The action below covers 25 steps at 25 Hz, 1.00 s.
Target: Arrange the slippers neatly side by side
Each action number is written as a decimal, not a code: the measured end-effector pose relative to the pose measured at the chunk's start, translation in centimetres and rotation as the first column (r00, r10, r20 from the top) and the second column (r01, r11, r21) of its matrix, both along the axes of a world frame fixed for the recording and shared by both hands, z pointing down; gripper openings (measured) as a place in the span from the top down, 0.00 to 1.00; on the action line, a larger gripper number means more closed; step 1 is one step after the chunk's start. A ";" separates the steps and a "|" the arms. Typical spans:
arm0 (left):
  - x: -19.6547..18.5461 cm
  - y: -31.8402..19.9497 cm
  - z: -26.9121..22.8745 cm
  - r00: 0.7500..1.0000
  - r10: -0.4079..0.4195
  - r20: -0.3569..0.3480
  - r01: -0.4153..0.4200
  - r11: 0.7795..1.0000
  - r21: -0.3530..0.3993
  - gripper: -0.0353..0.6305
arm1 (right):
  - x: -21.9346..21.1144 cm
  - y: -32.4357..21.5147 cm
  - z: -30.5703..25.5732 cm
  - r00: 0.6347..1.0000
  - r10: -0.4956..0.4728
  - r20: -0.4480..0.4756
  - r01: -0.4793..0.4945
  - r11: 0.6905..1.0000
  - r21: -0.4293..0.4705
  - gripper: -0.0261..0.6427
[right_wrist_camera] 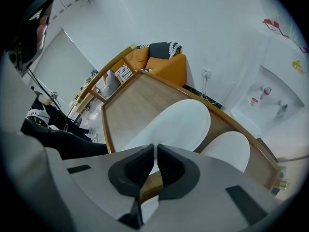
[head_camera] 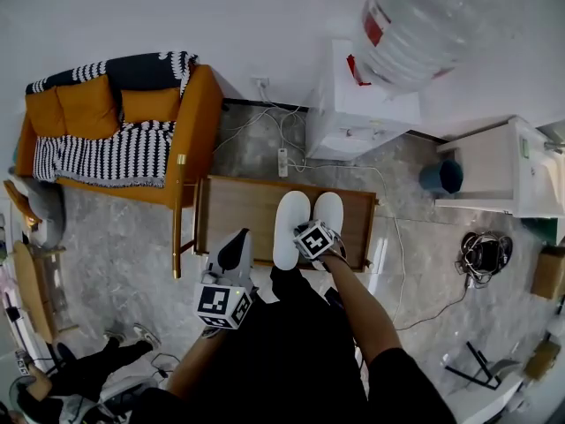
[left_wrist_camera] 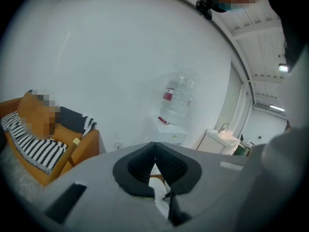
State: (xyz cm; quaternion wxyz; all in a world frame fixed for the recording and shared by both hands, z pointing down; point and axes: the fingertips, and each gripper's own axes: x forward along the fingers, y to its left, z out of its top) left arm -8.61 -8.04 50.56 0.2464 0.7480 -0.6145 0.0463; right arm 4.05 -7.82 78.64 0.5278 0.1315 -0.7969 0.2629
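Item: pair of white slippers, a left slipper [head_camera: 290,228] and a right slipper [head_camera: 329,212], lying on a low wooden table [head_camera: 237,212]. They are parallel, just beside each other, with toes toward the far rim. Step in hand: we judge the arranging to be all but complete, with only a final check of alignment or a withdrawal left. The left slipper reaches a little nearer to us than its mate, so the heels look slightly uneven. Right gripper [head_camera: 311,235]: it hovers low over the heel ends, between the two. In its own view the right gripper [right_wrist_camera: 155,146] has its jaws drawn almost together with only a sliver between them. We see nothing clamped there, and the left slipper [right_wrist_camera: 178,124] and right slipper [right_wrist_camera: 227,151] lie just beyond the tips. Left gripper [head_camera: 240,241]: it is held up off the table at its near left edge. In its own view the left gripper [left_wrist_camera: 154,145] is clenched on nothing and aims at the white wall. Next move, as we judge it: a light nudge of one heel if evenness is wanted, otherwise a straight lift clear without dragging either sole. Edges and room: the table [right_wrist_camera: 128,103] has a raised rim all round. There is broad bare wood left of the pair and a narrower strip to the right, and the toes lie near the far rim. A sofa [head_camera: 115,122] and a water dispenser [head_camera: 353,113] stand well apart.
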 end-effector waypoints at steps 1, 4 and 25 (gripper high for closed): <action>0.0 -0.2 0.0 1.000 0.000 0.001 0.000 1.000 -0.001 0.93 | 0.3 0.1 0.4 1.000 0.013 -0.012 -0.013 1.000 -0.016 0.92; 0.1 -0.5 0.0 1.000 0.001 0.002 -0.001 1.000 -0.003 0.93 | 0.5 0.1 1.0 0.999 0.033 -0.021 -0.033 0.999 -0.036 0.92; 0.4 -1.7 0.6 0.999 0.042 -0.006 -0.042 0.999 -0.025 0.93 | 1.4 -0.9 1.8 0.991 0.126 -0.045 -0.128 0.991 -0.039 0.79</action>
